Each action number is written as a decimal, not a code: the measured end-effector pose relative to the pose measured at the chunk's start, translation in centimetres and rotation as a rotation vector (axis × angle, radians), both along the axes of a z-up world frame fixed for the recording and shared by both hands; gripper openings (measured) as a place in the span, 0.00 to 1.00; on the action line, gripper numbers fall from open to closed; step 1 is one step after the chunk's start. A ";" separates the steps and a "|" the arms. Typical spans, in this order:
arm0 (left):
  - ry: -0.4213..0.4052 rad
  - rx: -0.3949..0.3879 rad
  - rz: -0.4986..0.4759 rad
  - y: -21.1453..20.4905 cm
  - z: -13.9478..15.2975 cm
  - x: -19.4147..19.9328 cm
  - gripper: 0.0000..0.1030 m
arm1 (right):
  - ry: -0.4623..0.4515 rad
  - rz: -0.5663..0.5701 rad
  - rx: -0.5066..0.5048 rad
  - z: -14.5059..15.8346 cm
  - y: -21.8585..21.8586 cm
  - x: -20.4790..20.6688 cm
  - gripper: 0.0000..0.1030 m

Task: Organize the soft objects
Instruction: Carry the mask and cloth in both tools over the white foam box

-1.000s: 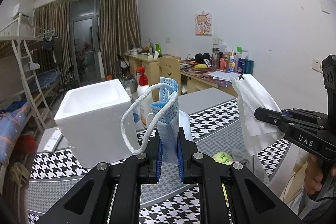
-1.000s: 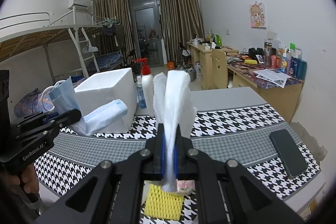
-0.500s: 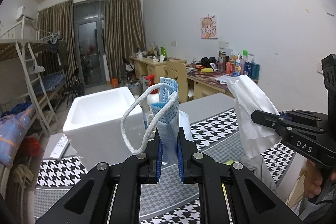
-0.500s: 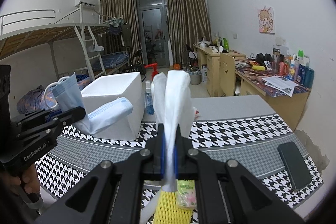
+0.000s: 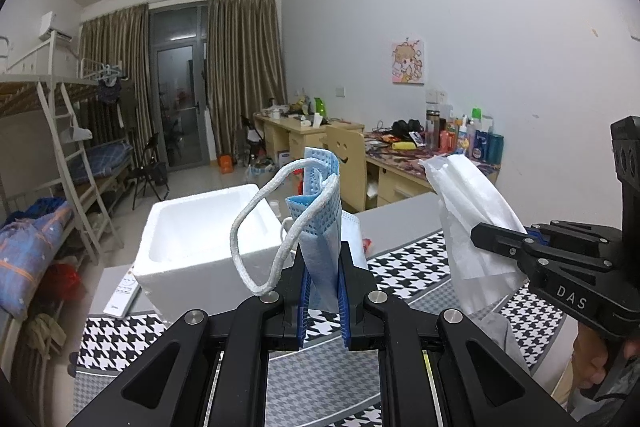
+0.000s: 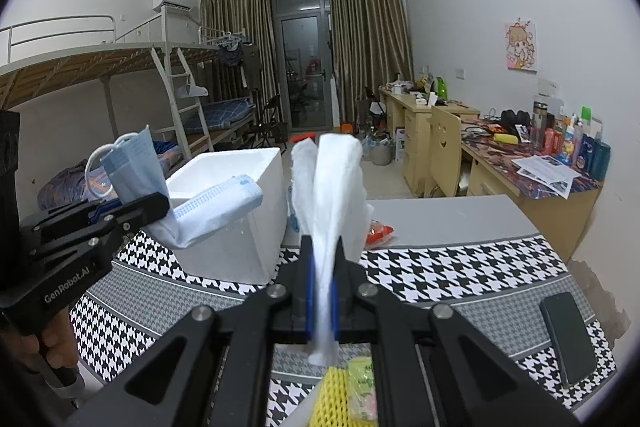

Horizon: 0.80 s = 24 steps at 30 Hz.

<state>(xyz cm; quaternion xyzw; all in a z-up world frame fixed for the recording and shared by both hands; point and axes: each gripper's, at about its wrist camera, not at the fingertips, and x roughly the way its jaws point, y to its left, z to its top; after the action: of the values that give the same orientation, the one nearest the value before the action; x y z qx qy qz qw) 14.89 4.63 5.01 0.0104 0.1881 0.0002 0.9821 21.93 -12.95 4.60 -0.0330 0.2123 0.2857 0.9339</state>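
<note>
A blue face mask (image 5: pixel 320 227) is clamped between the closed jaws of the left gripper (image 5: pixel 323 301), with its white ear loop (image 5: pixel 256 239) hanging free to the left. A white tissue (image 6: pixel 336 195) is pinched in the closed jaws of the right gripper (image 6: pixel 322 307) and stands up out of them. Both soft things are held in the air above a table (image 6: pixel 452 219) covered by a houndstooth cloth (image 6: pixel 460 267). One white foam box (image 6: pixel 240 227) is seen open on that cloth, behind the left gripper in the right wrist view. One black phone (image 6: pixel 566 335) lies flat near the table's right edge. One yellow foam net (image 6: pixel 334 399) lies below the right gripper, just beside a small green packet (image 6: pixel 362 387). One hand is glimpsed under each gripper handle.
</note>
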 end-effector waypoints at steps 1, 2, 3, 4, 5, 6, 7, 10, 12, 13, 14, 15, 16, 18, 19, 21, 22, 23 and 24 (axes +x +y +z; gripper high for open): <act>-0.001 0.001 0.004 0.1 0.1 0.1 0.13 | -0.004 0.001 0.000 0.1 0.1 0.0 0.09; -0.003 -0.001 0.010 0.2 0.2 0.1 0.13 | -0.005 0.002 0.001 0.2 0.2 0.1 0.09; -0.004 -0.004 0.013 0.3 0.2 0.2 0.13 | -0.007 0.005 0.001 0.4 0.4 0.1 0.09; -0.006 -0.004 0.014 0.4 0.3 0.2 0.13 | -0.010 0.008 0.000 0.5 0.5 0.1 0.09; -0.008 -0.003 0.017 0.5 0.5 0.3 0.13 | -0.014 0.009 -0.002 0.7 0.6 0.1 0.09; -0.010 -0.002 0.022 0.6 0.6 0.3 0.13 | -0.018 0.009 -0.003 0.7 0.8 0.0 0.09; -0.012 -0.002 0.025 0.7 0.7 0.5 0.13 | -0.023 0.011 -0.005 0.8 0.9 0.0 0.09; -0.018 -0.012 0.037 1.2 1.0 0.6 0.13 | -0.025 0.015 -0.007 1.0 1.4 0.3 0.09; -0.022 -0.017 0.046 1.6 1.2 0.7 0.13 | -0.023 0.018 -0.007 1.1 1.6 0.5 0.09; -0.024 -0.017 0.047 1.6 1.4 0.8 0.13 | -0.023 0.020 -0.009 1.2 1.9 0.6 0.09; -0.027 -0.014 0.050 1.8 1.5 0.8 0.13 | -0.024 0.021 -0.010 1.3 2.0 0.6 0.09; -0.028 -0.013 0.055 1.9 1.6 0.9 0.13 | -0.027 0.024 -0.012 1.4 2.2 0.7 0.09; -0.030 -0.015 0.058 2.1 1.7 1.0 0.13 | -0.030 0.027 -0.012 1.5 2.3 0.7 0.09; -0.031 -0.019 0.064 2.4 1.9 1.1 0.13 | -0.038 0.031 -0.009 1.8 2.6 0.8 0.09; -0.032 -0.020 0.068 2.5 2.0 1.2 0.13 | -0.040 0.033 -0.007 1.9 2.7 0.8 0.09; -0.035 -0.020 0.076 2.7 2.2 1.4 0.13 | -0.044 0.043 -0.001 2.3 3.1 0.9 0.09; -0.036 -0.019 0.079 2.9 2.3 1.4 0.13 | -0.045 0.045 0.000 2.4 3.1 1.1 0.09; -0.039 -0.019 0.085 3.0 2.4 1.5 0.13 | -0.046 0.050 0.000 2.5 3.4 1.2 0.09; -0.041 -0.019 0.090 3.1 2.5 1.5 0.13 | -0.046 0.053 0.000 2.6 3.5 1.3 0.09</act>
<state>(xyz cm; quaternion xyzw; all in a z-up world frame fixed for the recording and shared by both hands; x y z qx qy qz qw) 16.44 7.74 7.51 -0.0074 0.1680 0.0430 0.9848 23.24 -9.44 7.21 -0.0450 0.1897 0.3098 0.9306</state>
